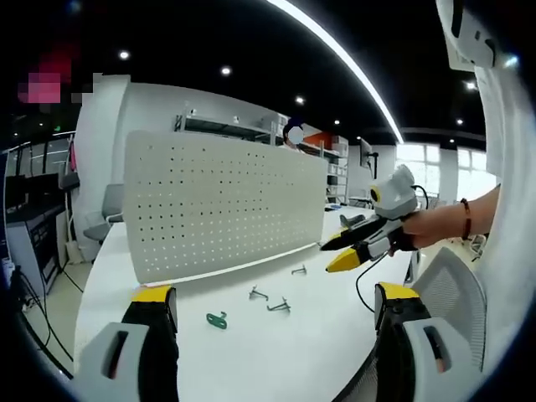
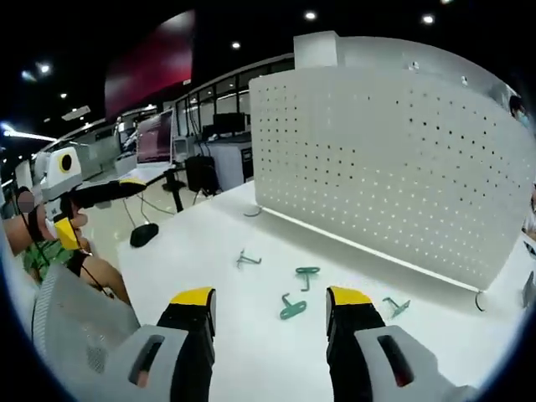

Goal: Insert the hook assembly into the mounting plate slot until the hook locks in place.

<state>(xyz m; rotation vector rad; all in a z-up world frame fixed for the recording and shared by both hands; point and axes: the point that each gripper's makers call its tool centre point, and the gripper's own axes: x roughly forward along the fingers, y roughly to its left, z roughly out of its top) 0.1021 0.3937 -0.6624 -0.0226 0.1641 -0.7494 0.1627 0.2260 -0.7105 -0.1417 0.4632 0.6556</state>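
I am holding my left gripper (image 1: pixel 272 306) with its jaws spread and nothing between them, and the hooks are lying on the white table (image 1: pixel 251 352) just above them at the lower centre of the left gripper view: a green hook (image 1: pixel 217 319) nearest, grey hooks (image 1: pixel 258 293) beyond it. My right gripper (image 2: pixel 268 306) is likewise gaping wide, with a green hook (image 2: pixel 292 308) sitting in the gap between its tips and another (image 2: pixel 306 273) just above. The white perforated mounting plate (image 2: pixel 385 159) is standing upright behind them, filling the upper right of the right gripper view.
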